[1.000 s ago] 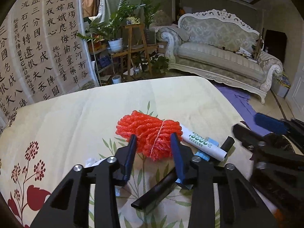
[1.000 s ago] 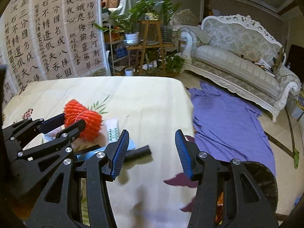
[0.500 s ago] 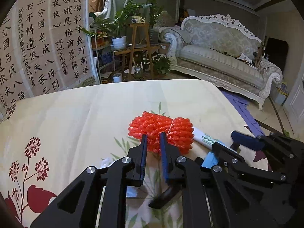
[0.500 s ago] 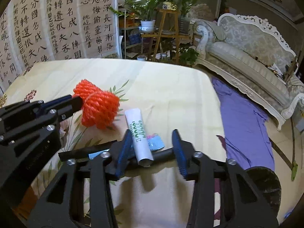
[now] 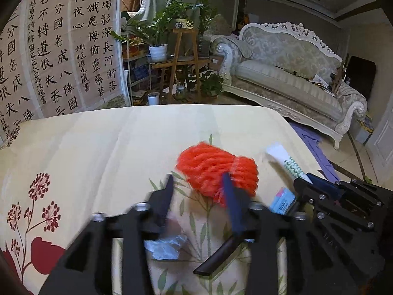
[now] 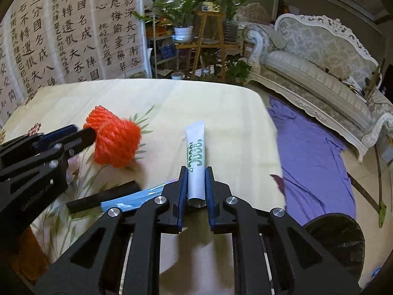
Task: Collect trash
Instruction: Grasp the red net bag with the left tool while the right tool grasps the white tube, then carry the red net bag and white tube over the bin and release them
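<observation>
Red net bundle (image 5: 216,172): motion-blurred, so you can't tell if your left gripper (image 5: 199,191) touches it; its right finger covers the bundle's near edge.
White tube (image 6: 195,157): cap end hidden between your right gripper (image 6: 195,184) pads.
Crumpled wrapper (image 5: 164,247): smeared, partly behind the left finger.
Black bin (image 6: 336,236): right of the tube, cut off.

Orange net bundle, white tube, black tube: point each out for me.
orange net bundle (image 6: 115,145): right wrist view, middle of the mesh.
white tube (image 6: 195,147): right wrist view, printed middle, above the pads.
black tube (image 6: 103,196): right wrist view, mid-length of its side.
</observation>
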Available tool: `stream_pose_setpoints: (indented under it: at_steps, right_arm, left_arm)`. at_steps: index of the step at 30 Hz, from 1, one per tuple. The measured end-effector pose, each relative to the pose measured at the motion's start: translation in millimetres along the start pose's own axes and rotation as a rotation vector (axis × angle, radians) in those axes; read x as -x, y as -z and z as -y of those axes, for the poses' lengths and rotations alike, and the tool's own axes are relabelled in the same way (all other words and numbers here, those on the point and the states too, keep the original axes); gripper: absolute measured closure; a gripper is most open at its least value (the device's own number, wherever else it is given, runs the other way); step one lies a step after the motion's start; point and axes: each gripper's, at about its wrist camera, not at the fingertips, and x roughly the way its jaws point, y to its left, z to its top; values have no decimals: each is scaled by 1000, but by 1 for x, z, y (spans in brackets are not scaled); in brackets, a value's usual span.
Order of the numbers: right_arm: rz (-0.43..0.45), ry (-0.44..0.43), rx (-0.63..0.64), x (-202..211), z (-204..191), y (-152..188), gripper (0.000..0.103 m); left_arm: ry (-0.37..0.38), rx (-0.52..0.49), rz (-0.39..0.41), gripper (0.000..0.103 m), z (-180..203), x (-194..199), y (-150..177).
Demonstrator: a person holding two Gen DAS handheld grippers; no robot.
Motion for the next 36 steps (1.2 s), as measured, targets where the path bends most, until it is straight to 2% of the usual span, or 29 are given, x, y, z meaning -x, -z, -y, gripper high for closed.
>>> stream_pose_setpoints:
  at_steps: [3, 5, 7, 13, 18, 19, 23, 29, 36]
  right_arm:
    - [8, 16, -22, 0, 11, -1, 89]
    - [13, 28, -35, 1, 19, 0, 89]
    - [17, 36, -46, 3, 25, 2, 89]
    - [23, 47, -79, 6, 40, 8, 89]
    - [23, 37, -98, 7, 48, 12, 89]
    - [23, 35, -100, 8, 49, 13, 89]
    - [30, 32, -105, 10, 51, 13, 89]
    - [34, 30, -114, 15, 51, 17, 89]
    - [54, 36, -127, 41, 51, 32, 89]
  left_arm:
    - [-1, -8, -10, 50, 4, -4, 0]
    - [-3, -16, -8, 39, 8, -6, 1]
    - [0, -29, -6, 32, 13, -8, 0]
    - [-5, -47, -18, 25, 21, -14, -5]
    - [4, -52, -49, 26, 26, -28, -9]
    - [3, -54, -52, 36, 26, -30, -9]
    - [12, -72, -53, 45, 31, -33, -6]
    - [-7, -84, -28, 48, 34, -23, -6]
    - [-7, -82, 38, 48, 35, 18, -4]
